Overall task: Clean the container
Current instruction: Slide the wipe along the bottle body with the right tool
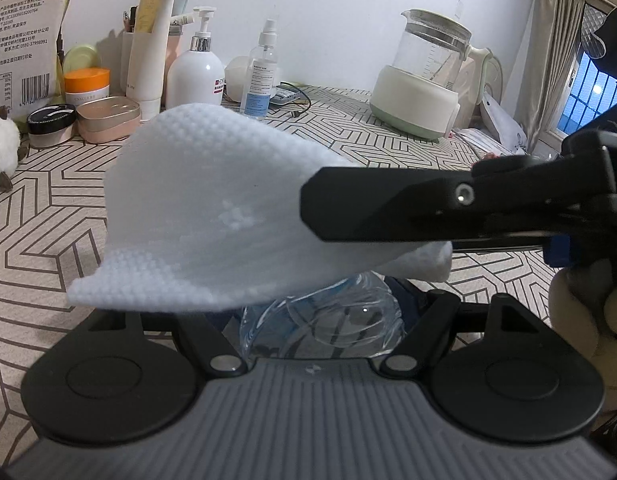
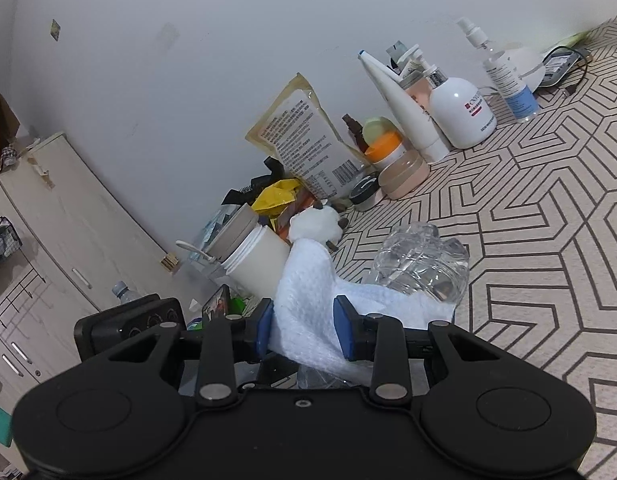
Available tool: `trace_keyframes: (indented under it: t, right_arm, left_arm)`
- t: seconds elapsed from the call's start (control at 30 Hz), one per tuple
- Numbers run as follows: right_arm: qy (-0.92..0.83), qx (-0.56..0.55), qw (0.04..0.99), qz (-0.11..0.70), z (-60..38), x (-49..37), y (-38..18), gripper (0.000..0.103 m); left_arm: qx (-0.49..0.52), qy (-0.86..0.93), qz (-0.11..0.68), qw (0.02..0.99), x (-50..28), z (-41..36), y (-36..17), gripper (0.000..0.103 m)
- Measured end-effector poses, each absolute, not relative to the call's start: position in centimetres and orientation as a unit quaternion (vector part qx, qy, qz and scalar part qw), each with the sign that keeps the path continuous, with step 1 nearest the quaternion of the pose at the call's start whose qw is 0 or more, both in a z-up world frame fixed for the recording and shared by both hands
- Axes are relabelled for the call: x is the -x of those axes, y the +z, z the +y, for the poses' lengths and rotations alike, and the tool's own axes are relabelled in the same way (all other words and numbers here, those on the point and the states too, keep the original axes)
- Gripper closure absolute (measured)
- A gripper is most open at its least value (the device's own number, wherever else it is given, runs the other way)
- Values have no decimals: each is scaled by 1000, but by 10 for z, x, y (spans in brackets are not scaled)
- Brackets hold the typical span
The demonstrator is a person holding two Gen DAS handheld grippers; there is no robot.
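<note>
Right up against the left wrist lens, the clear plastic container (image 1: 320, 320) sits between the left gripper (image 1: 314, 312) linkages, presumably clamped, though the fingertips are hidden under the white cloth (image 1: 212, 216). Over on the right view, the right gripper (image 2: 304, 330) has its blue pads (image 2: 264, 330) pinched on that cloth, container (image 2: 420, 264) just ahead. Risk: thin plastic could crumple or squirt loose if wiping pushes hard. Only the right view shows the pinch itself.
</note>
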State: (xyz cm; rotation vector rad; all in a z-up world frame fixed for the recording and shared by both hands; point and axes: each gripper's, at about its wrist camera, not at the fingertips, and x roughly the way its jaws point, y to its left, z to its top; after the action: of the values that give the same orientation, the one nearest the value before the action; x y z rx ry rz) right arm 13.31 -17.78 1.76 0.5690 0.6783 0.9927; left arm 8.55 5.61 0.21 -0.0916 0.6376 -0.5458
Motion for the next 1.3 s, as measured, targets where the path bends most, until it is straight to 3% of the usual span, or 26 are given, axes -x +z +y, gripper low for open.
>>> trace_keyframes:
  t: [0.57,0.73,1.1,1.3]
  right_arm:
    - [423,-173,841,290,-186,-110,25,69]
    - [419,-215,826,308,-200,-120,11,61]
    - [424,-290,794,326,-213,-133,-9,61]
    - [389,-307,802,334,-218,-136,-13,57]
  left_arm:
    - [43,-270,309,911,-84,55,3,26]
    - [44,-271,309,911,-83,55,3,26]
    - [41,-267,311,911,-80,57,2,26]
    - [77,-274,312,906,-78,70,1,26]
